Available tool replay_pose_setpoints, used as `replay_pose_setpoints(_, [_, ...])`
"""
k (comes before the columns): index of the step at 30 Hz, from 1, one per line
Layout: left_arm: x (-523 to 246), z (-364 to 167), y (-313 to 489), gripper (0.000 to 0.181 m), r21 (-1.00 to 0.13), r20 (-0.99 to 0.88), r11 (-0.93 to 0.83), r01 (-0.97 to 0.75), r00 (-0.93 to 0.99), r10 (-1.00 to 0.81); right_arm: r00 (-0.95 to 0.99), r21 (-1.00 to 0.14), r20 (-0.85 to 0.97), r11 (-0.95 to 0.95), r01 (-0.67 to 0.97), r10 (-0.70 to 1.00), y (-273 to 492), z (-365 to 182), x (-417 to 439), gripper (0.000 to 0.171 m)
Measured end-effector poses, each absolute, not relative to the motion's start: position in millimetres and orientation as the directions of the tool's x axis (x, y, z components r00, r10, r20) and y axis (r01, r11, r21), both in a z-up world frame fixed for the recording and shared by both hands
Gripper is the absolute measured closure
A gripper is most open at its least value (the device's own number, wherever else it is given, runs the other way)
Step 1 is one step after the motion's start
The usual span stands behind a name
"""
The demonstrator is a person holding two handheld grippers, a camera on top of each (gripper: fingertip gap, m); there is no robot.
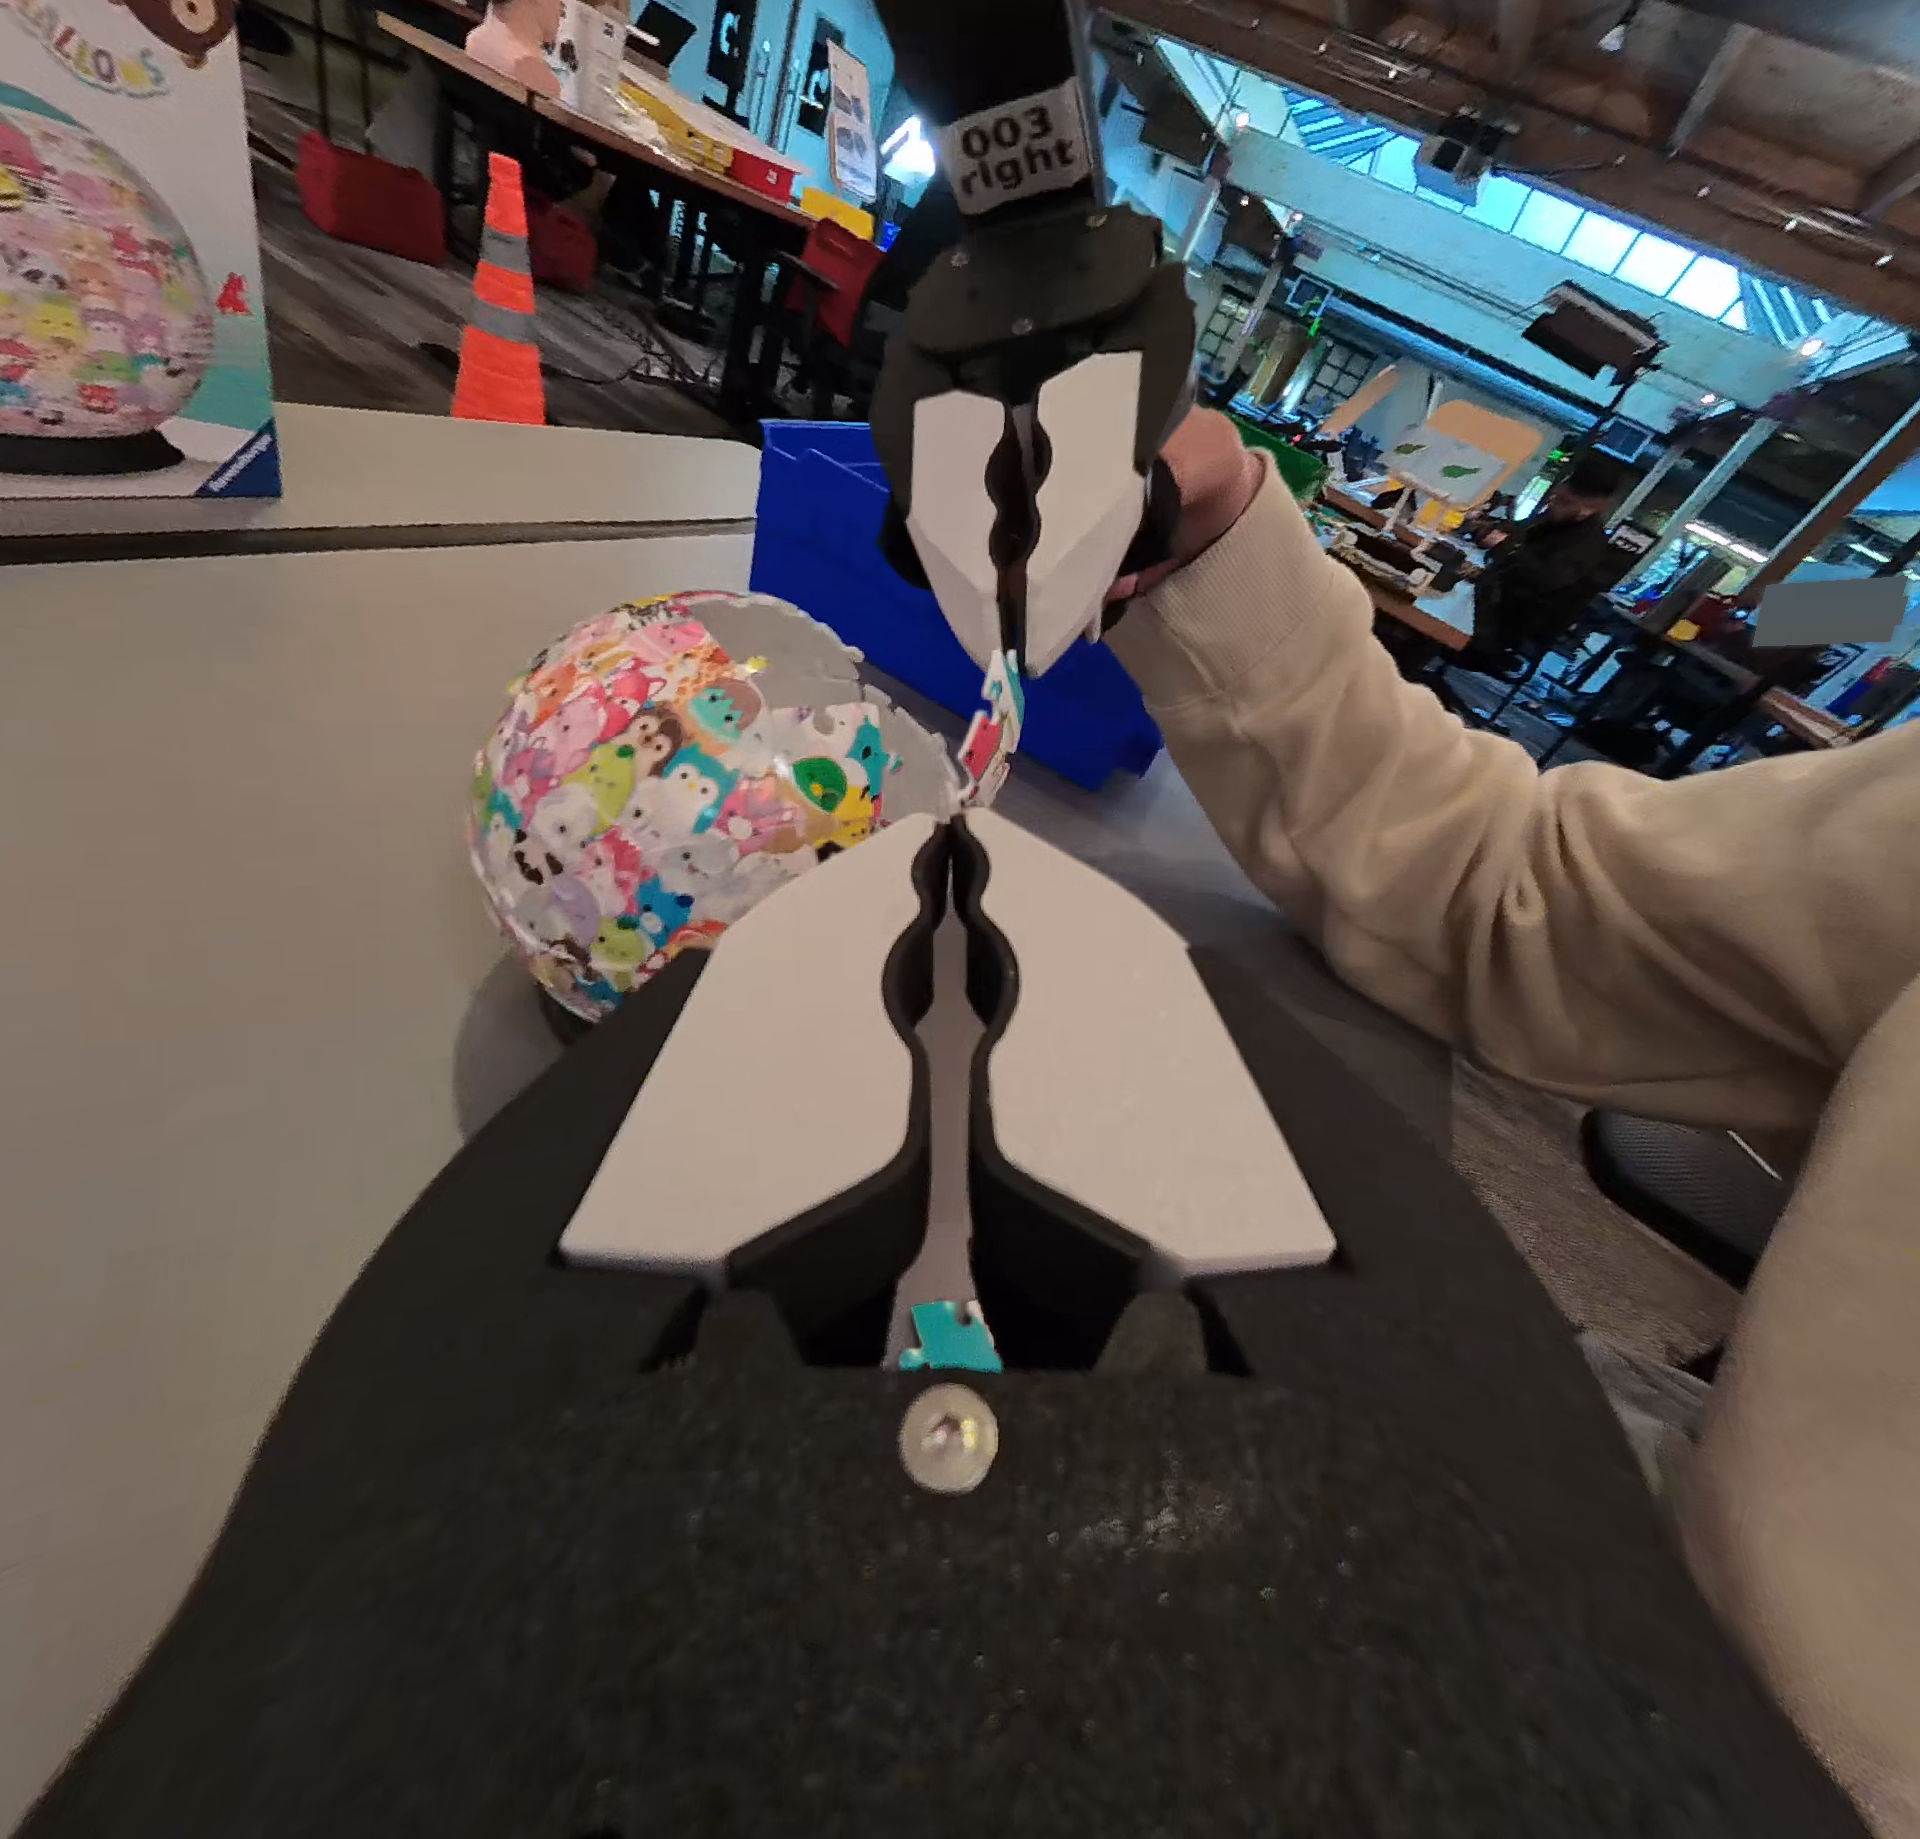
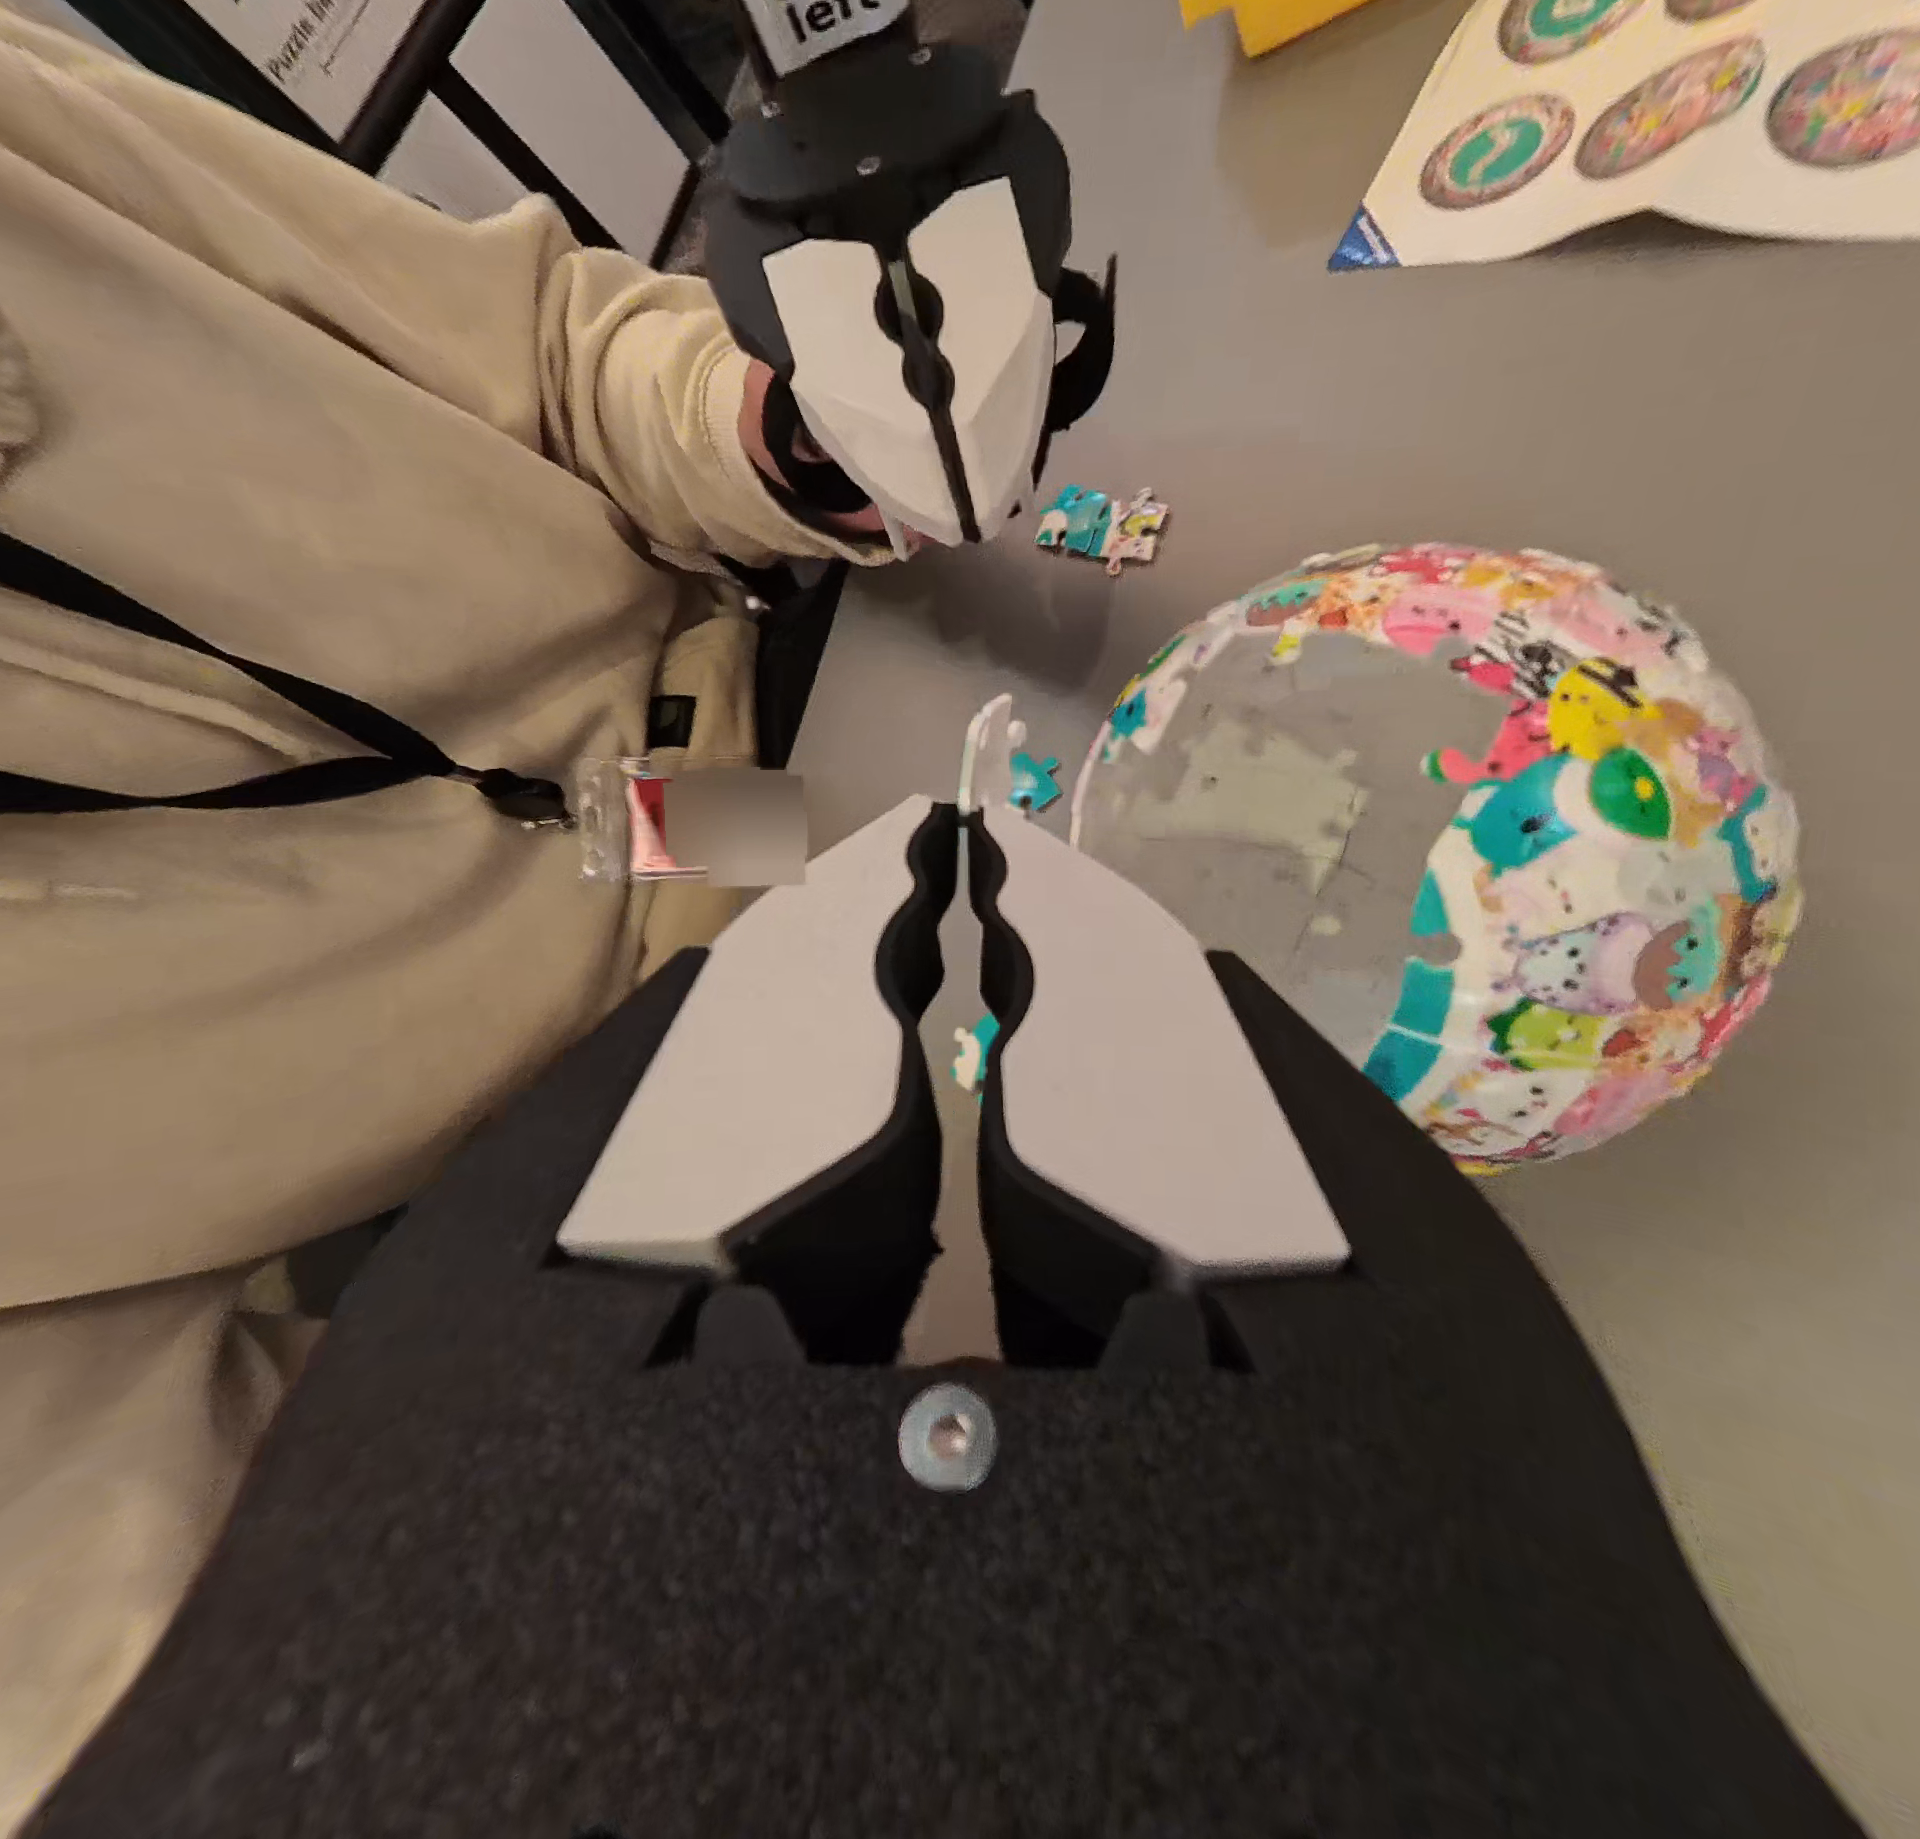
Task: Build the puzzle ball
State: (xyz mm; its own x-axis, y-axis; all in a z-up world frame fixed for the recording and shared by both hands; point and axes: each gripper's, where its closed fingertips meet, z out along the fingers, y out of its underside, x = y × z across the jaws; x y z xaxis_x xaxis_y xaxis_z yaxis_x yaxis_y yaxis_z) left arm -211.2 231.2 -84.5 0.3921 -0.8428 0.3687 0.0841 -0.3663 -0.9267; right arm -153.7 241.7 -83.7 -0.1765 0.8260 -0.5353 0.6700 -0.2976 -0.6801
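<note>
The partly built puzzle ball (image 1: 675,802) lies on the grey table (image 1: 208,854), with an open gap showing its grey inside (image 2: 1247,813). My right gripper (image 2: 961,813) is shut on a puzzle piece (image 2: 985,750) that sticks out of its tips edge-on. In the left wrist view the right gripper (image 1: 1013,651) hangs this piece (image 1: 992,729) just right of the ball's gap. My left gripper (image 1: 954,823) is shut with nothing seen in it, its tips just below that piece. It also shows in the right wrist view (image 2: 961,532), up off the table.
Loose pieces lie on the table: a joined cluster (image 2: 1103,527) and a teal piece (image 2: 1034,781). The puzzle box (image 1: 125,231) stands far left, a blue bin (image 1: 831,542) behind the ball. An instruction sheet (image 2: 1662,75) lies beyond the ball. A person's beige sleeves (image 1: 1455,854) flank both grippers. The tips of one gripper are about 7 cm away from the tips of the other.
</note>
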Motion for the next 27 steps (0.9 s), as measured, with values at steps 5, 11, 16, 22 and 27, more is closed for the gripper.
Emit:
replay_pose_setpoints(5, [-201.6, -91.8, 232.5, 0.181, -0.94, 0.315, -0.34, 0.018, 0.426, -0.848, -0.122, -0.608, -0.614, -0.368, 0.703, 0.78, 250.0, -96.2, -159.7, 0.169])
replay_pose_setpoints(11, [-188.5, -100.9, 231.8, 0.181, -0.955, 0.217, -0.286, -0.081, 0.467, -0.857, -0.108, -0.599, -0.614, -0.372, 0.709, 0.782, 251.2, -96.6, -157.8, 0.169])
replay_pose_setpoints(16, [-176.8, -104.1, 237.8, 0.181, -0.957, 0.166, -0.26, -0.127, 0.497, -0.852, -0.091, -0.579, -0.627, -0.385, 0.719, 0.773, 251.5, -99.7, -157.1, 0.169])
replay_pose_setpoints(22, [-173.2, -101.5, 245.0, 0.181, -0.961, 0.11, -0.226, -0.159, 0.53, -0.841, -0.086, -0.574, -0.636, -0.395, 0.717, 0.767, 252.9, -101.6, -159.5, 0.169])
replay_pose_setpoints(27, [-171.9, -104.5, 245.2, 0.181, -0.959, 0.109, -0.228, -0.167, 0.527, -0.843, -0.08, -0.578, -0.634, -0.403, 0.71, 0.769, 254.9, -101.5, -160.9, 0.169])
